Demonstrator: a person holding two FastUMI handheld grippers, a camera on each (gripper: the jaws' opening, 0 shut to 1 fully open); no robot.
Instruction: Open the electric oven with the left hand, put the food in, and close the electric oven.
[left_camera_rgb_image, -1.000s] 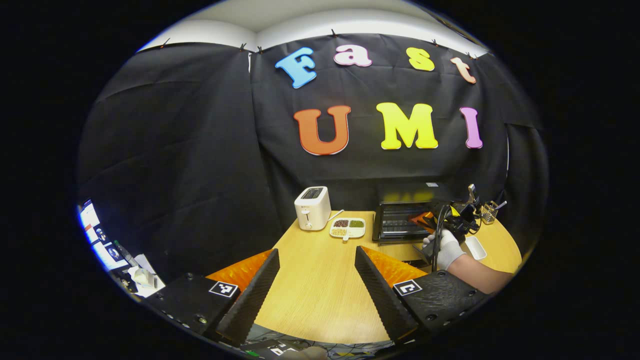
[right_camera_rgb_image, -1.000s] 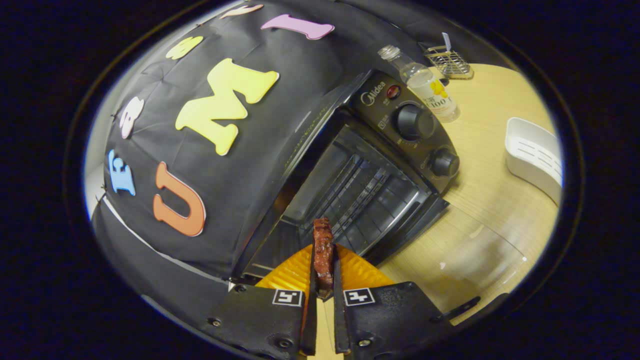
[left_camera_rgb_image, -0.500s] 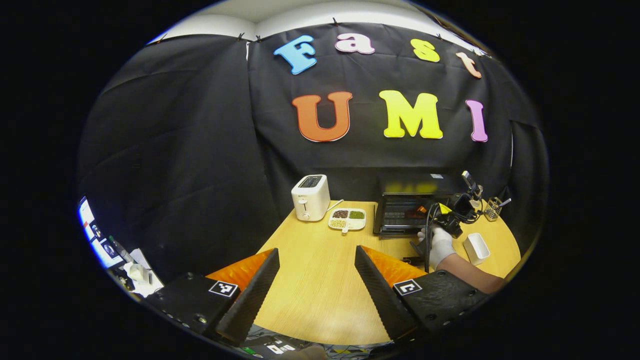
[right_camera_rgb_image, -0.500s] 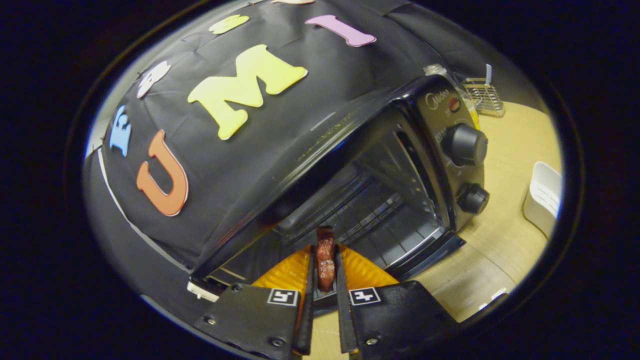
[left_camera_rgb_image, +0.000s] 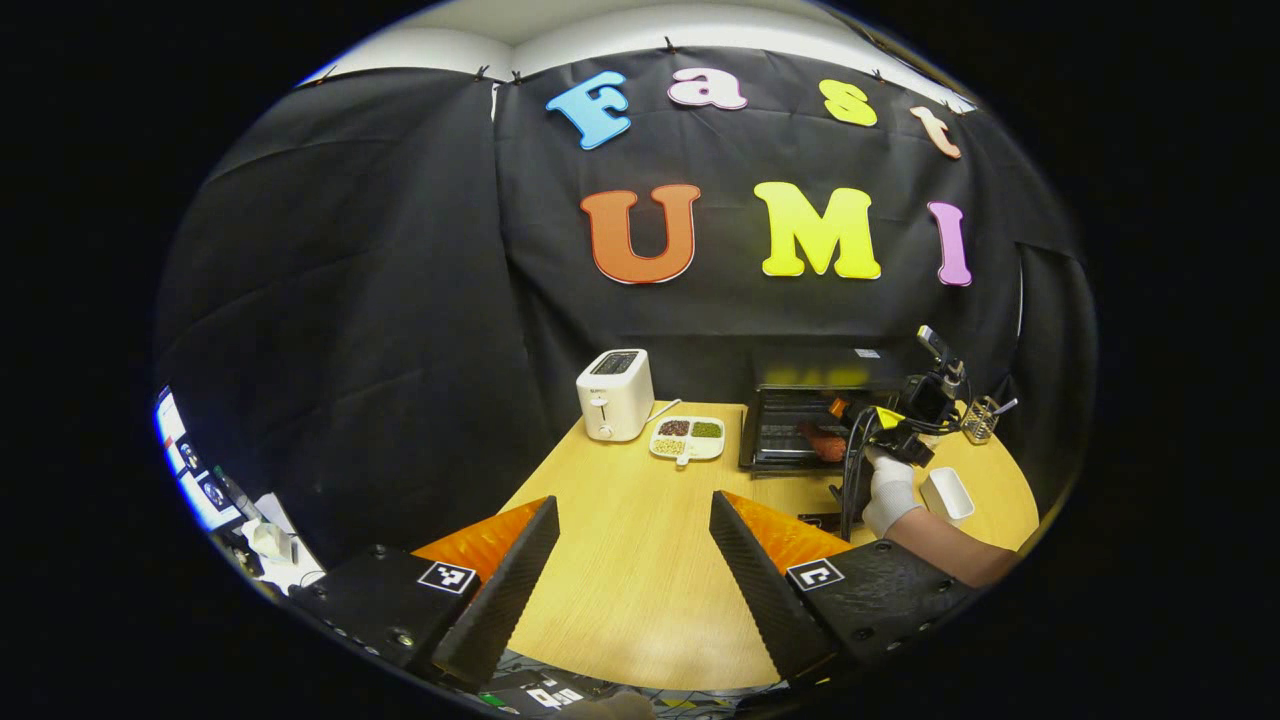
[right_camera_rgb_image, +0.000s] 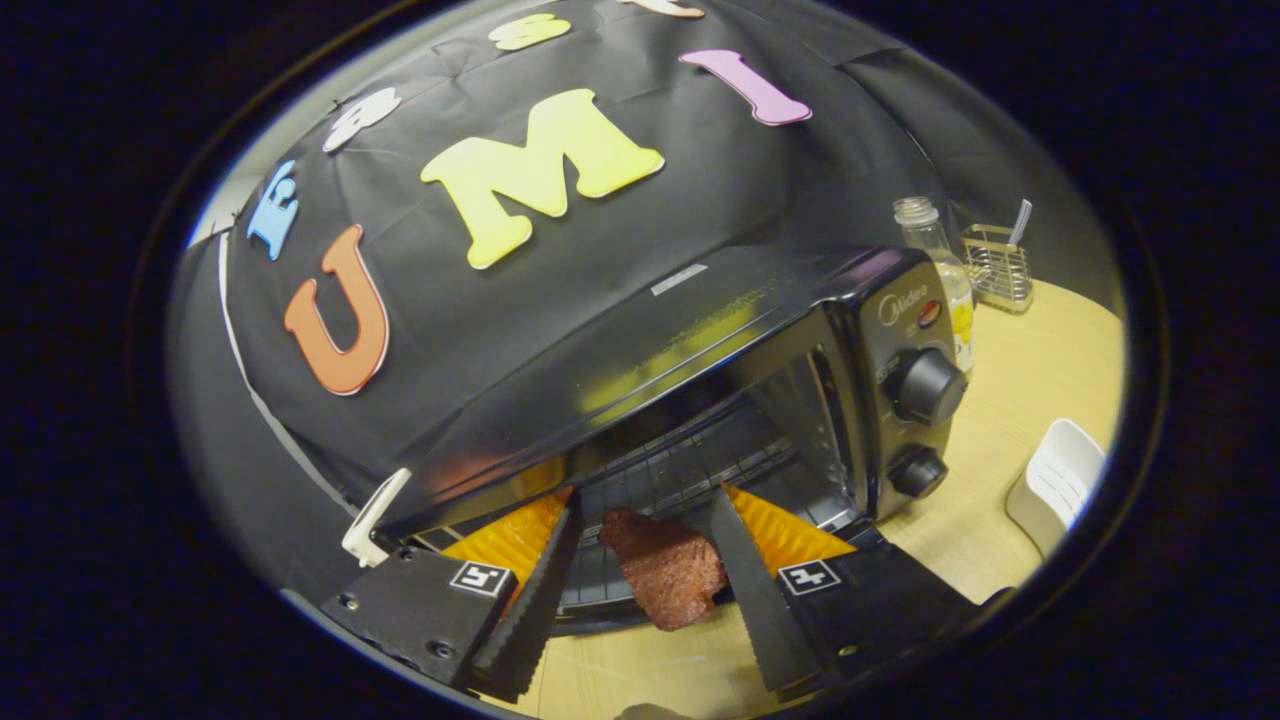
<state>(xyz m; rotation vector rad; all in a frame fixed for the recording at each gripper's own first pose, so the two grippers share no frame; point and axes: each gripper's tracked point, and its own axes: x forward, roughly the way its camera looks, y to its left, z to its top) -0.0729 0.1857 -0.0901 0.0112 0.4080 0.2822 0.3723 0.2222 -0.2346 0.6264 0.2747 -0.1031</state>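
- Reddish-brown food (right_camera_rgb_image: 664, 568) lies at the front edge of the electric oven (right_camera_rgb_image: 700, 390), on its rack; the door is open
- right gripper (right_camera_rgb_image: 640, 560) sits at the oven mouth, jaws apart on either side of the food, not pressing it
- left gripper (left_camera_rgb_image: 632, 560) hangs over the wooden desk (left_camera_rgb_image: 640, 580) well in front of the oven, jaws apart, holding nothing
- white toaster (left_camera_rgb_image: 613, 394) and sectioned dish (left_camera_rgb_image: 688, 440) stand left of the oven

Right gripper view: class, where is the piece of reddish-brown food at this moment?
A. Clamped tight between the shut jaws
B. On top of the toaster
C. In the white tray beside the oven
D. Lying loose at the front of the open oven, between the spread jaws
D: in the right gripper view the food lies at the front edge of the open oven, and the right gripper has its jaws spread wide on either side of it.
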